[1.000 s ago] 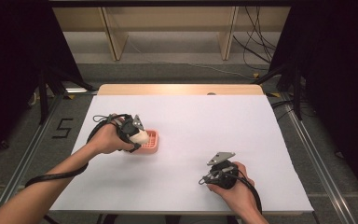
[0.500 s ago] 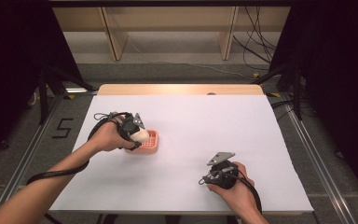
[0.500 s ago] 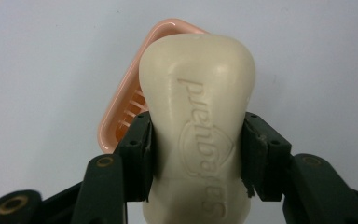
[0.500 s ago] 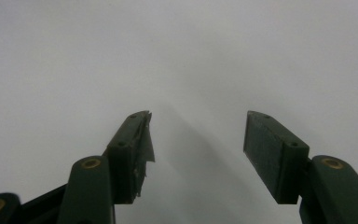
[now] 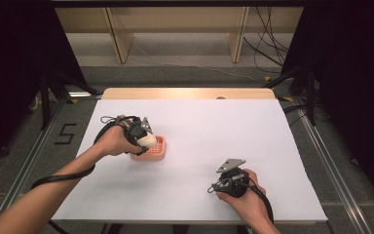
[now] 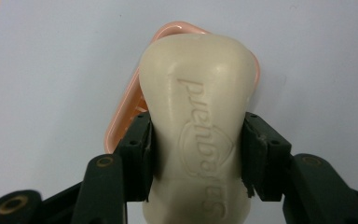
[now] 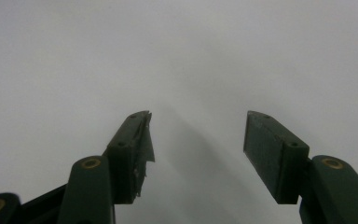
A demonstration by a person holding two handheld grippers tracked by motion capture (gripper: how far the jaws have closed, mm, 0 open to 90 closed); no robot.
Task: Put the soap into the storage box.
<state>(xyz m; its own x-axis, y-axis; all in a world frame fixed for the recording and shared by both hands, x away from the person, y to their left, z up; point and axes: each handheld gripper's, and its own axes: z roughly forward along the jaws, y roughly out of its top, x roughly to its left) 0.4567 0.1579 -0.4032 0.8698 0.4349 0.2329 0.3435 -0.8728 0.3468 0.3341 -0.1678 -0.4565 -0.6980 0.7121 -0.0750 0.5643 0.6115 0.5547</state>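
Left of centre on the white table (image 5: 199,146), a cream soap bar (image 6: 198,126) is clamped between the left gripper's (image 6: 198,154) jaws, which are closed firmly on its two long sides. Embossed lettering is seen on the bar's top face in the left gripper view. Right beneath and beyond the bar, a pink soap dish (image 5: 157,152) is seen on the table, its rim (image 6: 121,116) peeking out to one side of the soap. Whether the bar is touching the dish or held just above it cannot be told.

Compared with half a second ago, the soap and gripper are found in much the same spot over the dish's left end; any shift is too slight to be called. The left hand (image 5: 114,141) is wrapped round the gripper body, with the black cable (image 5: 63,178) trailing back along the forearm.

Near the front right of the table, the right gripper (image 5: 226,178) is held by the right hand (image 5: 246,197), unchanged in place from the earlier frames. Its jaws are spread wide in the right gripper view (image 7: 198,154), with bare white surface between them. Well apart from the dish it is kept.
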